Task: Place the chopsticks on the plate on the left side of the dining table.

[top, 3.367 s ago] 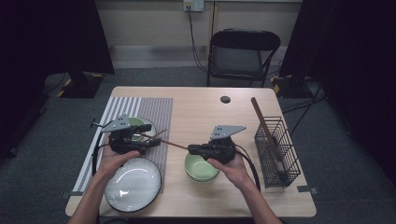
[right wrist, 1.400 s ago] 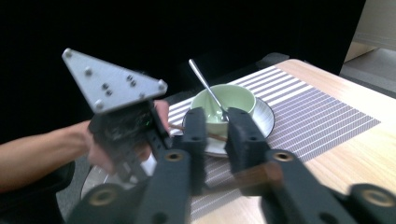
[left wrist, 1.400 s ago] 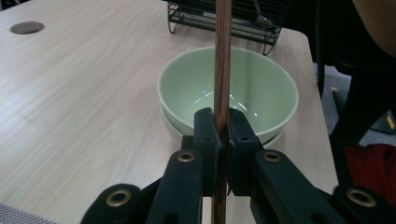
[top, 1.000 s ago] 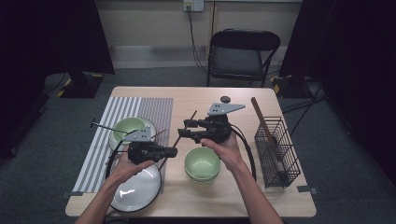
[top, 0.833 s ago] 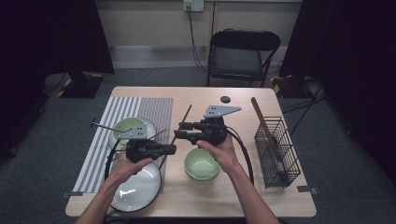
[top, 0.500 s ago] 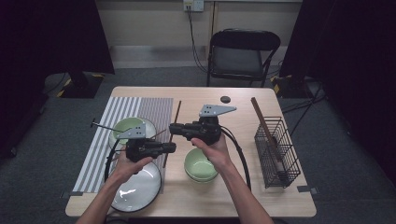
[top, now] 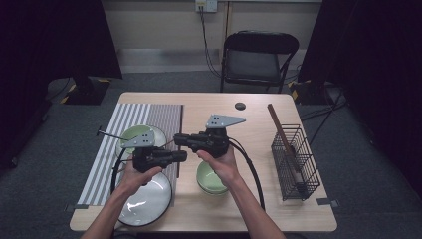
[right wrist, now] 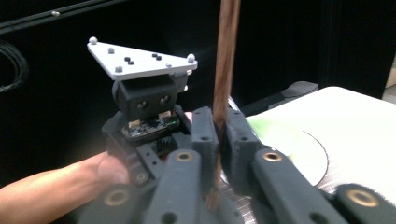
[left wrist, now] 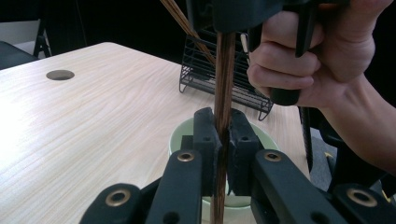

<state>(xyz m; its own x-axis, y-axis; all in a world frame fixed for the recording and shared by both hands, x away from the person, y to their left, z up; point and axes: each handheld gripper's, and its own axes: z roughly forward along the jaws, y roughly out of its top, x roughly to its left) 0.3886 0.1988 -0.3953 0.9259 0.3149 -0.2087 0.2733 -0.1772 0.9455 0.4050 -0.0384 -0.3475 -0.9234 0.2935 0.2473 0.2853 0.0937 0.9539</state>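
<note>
A brown wooden chopstick [left wrist: 224,79] runs upright between both grippers. My left gripper [left wrist: 223,135] is shut on its lower part, and above it the stick rises into the right gripper held by the other hand [left wrist: 303,60]. My right gripper [right wrist: 220,135] has just been closing and its pads now press on the same chopstick [right wrist: 226,56]. In the high view the left gripper [top: 183,155] and right gripper [top: 176,140] meet tip to tip above the mat's right edge. A green bowl [top: 211,180] sits under the right wrist.
A striped mat [top: 107,149] carries a green dish [top: 130,134]. A shiny plate [top: 149,204] lies at the table's near edge. A black wire basket [top: 294,162] with a wooden stick [top: 279,127] stands at the right. Beyond the table stands a folding chair [top: 259,57].
The right gripper has moved left and slightly nearer, up to the left gripper's tip, and its jaws have shut on the chopstick. The left hand has stayed put.
</note>
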